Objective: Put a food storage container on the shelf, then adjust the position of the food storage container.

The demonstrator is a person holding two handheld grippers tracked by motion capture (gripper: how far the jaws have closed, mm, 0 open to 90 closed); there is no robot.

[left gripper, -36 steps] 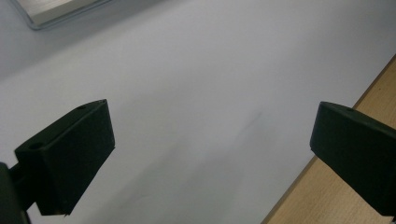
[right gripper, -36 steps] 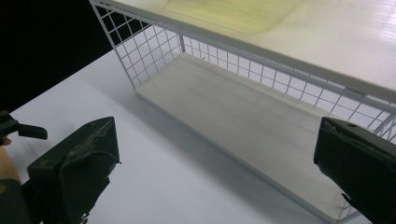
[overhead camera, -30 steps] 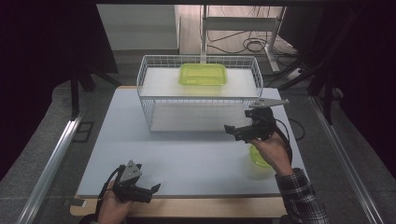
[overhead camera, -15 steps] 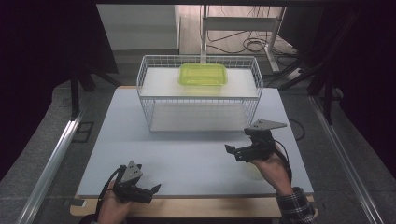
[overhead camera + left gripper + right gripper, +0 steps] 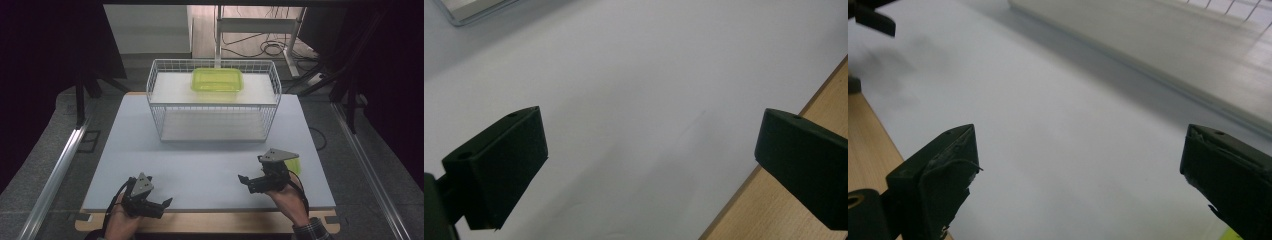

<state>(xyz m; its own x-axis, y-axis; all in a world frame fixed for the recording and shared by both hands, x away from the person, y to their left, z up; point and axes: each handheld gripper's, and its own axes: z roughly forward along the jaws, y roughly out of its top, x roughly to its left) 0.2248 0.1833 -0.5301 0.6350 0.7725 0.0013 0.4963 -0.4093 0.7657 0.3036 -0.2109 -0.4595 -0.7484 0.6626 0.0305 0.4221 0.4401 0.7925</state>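
Both tongs wide open, empty. Left tongs [image 5: 159, 206] parked low at near counter [image 5: 200, 165] edge, likely idle standby. Right tongs [image 5: 248, 181] at near right, jaws facing left, nothing between them. Small green lid [image 5: 294, 165] flat on counter just behind right tongs, partly hidden by them; probably next pick. Green container [image 5: 218, 80] sits on top shelf of wire basket [image 5: 159, 107], far centre, well apart from lid. Guess: lid goes onto container.
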